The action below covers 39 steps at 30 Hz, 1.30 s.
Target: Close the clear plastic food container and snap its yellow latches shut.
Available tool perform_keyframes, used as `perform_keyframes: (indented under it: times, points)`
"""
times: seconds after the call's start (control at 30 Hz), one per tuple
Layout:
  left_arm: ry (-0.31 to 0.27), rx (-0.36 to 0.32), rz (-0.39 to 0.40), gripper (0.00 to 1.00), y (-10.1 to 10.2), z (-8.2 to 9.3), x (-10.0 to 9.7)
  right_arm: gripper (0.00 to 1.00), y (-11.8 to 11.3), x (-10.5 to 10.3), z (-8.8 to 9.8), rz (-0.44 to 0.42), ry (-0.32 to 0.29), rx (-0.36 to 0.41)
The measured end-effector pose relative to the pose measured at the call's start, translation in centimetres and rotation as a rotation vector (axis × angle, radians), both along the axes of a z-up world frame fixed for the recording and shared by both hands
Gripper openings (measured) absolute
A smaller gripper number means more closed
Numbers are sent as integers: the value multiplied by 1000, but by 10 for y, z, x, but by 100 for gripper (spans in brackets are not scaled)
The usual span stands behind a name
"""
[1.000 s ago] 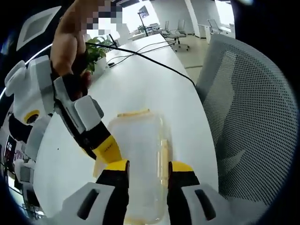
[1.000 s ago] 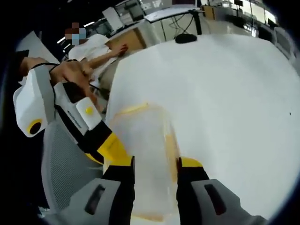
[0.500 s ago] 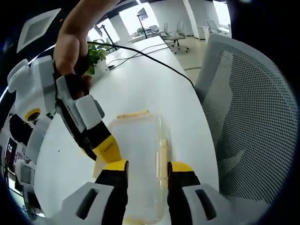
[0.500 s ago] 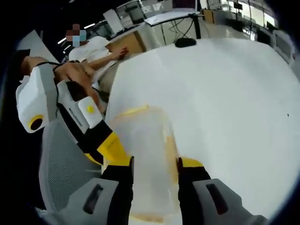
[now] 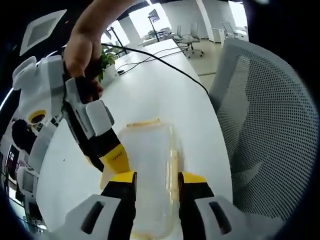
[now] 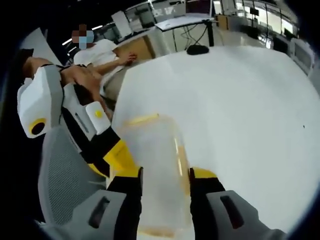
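The clear plastic container (image 5: pixel 147 150) lies lid-up on the white table (image 5: pixel 150 90), with a yellow latch (image 5: pixel 142 121) at its far end and another (image 5: pixel 173 165) along its right side. My left gripper (image 5: pixel 157 175) hovers over its near end, jaws a narrow gap apart, the lid showing through the gap. A hand holds my right gripper (image 5: pixel 114 158), whose yellow tip touches the container's left edge. In the right gripper view the same container (image 6: pixel 152 145) lies under my right gripper (image 6: pixel 165 172), also narrowly open. There my left gripper (image 6: pixel 120 156) meets the container's left edge.
A grey mesh chair (image 5: pixel 265 125) stands close along the table's edge. A black cable (image 5: pixel 165 65) and a potted plant (image 5: pixel 107 60) lie farther along the table. A seated person in white (image 6: pixel 105 52) and a black object (image 6: pixel 197 49) are at the table's far end.
The hand with my right gripper has shifted slightly upward in the left gripper view. Container and both pairs of jaws keep their places.
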<state>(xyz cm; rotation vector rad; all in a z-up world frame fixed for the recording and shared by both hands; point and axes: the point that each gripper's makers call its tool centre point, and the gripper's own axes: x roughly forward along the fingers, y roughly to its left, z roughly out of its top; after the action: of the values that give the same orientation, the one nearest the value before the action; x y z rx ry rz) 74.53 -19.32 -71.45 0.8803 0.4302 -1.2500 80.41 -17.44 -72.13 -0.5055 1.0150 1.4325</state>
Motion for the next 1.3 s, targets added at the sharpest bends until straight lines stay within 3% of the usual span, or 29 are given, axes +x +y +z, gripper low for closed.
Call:
perform_keyframes:
  times: [0.6,0.83,1.0,1.3]
  points:
    - [69,-65,126,37,26,12,3,44,-19,13,17,-91,-130,45]
    - [107,-105,215,42,42,15,11,49,-26,4,30,-120,-181,89]
    - [138,-132,295,51,51,16,18,55,-32,1,36,-146,-236,107]
    - [167,-164,370,60,60,15,22,63,-43,-9,43,-203,-306,127]
